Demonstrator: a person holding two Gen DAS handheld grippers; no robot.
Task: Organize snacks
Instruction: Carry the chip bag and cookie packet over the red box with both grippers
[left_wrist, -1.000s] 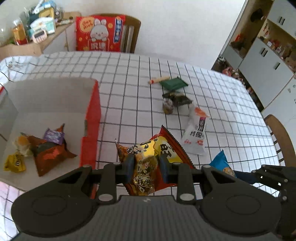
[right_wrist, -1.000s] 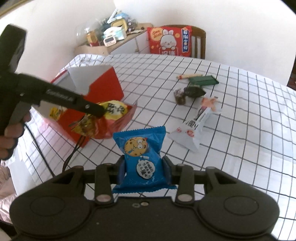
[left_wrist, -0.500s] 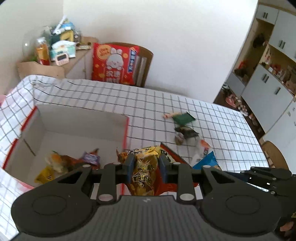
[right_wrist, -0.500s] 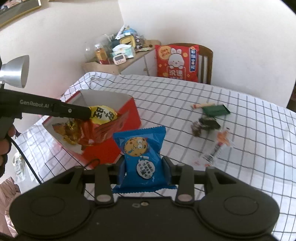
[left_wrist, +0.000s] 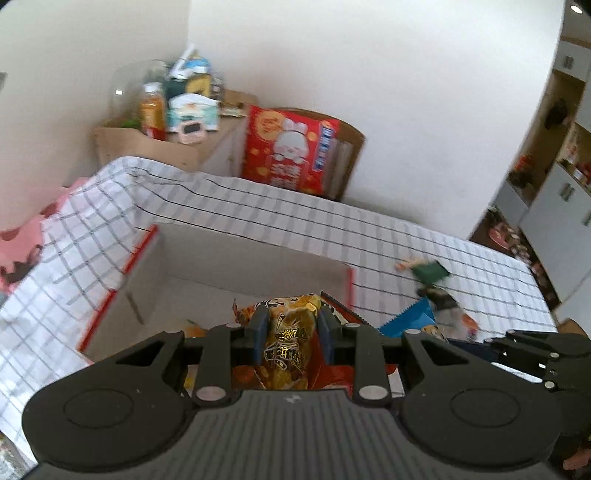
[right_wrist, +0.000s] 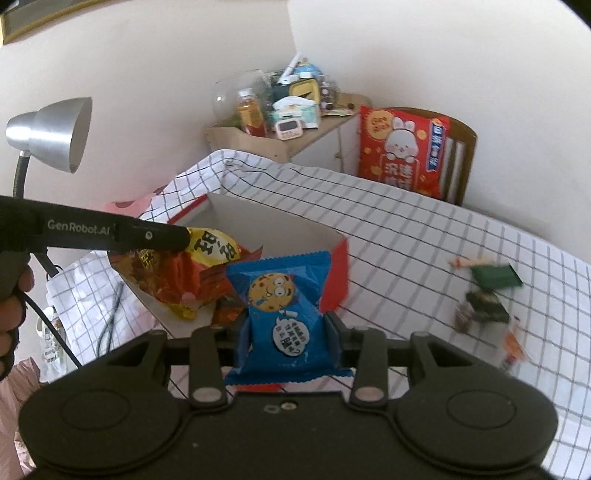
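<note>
My left gripper (left_wrist: 291, 334) is shut on a red and yellow snack bag (left_wrist: 291, 343) and holds it above the open red cardboard box (left_wrist: 236, 254). The same bag (right_wrist: 192, 269) and left gripper (right_wrist: 177, 238) show in the right wrist view over the box (right_wrist: 338, 266). My right gripper (right_wrist: 288, 339) is shut on a blue cookie packet (right_wrist: 284, 306), held above the box's near right corner. Its blue edge (left_wrist: 410, 317) shows in the left wrist view. Snacks lying in the box are mostly hidden.
Loose snacks lie on the checked tablecloth to the right: a green packet (right_wrist: 495, 275), a dark packet (right_wrist: 484, 310), a white packet (right_wrist: 511, 343). A red cushion (right_wrist: 400, 149) leans on a chair beyond the table. A silver lamp (right_wrist: 51, 134) stands left. A cluttered shelf (left_wrist: 173, 122) stands behind.
Both grippers rose and moved left with their snacks. The red and yellow bag now hangs over the box opening, and the blue packet has come up beside the box.
</note>
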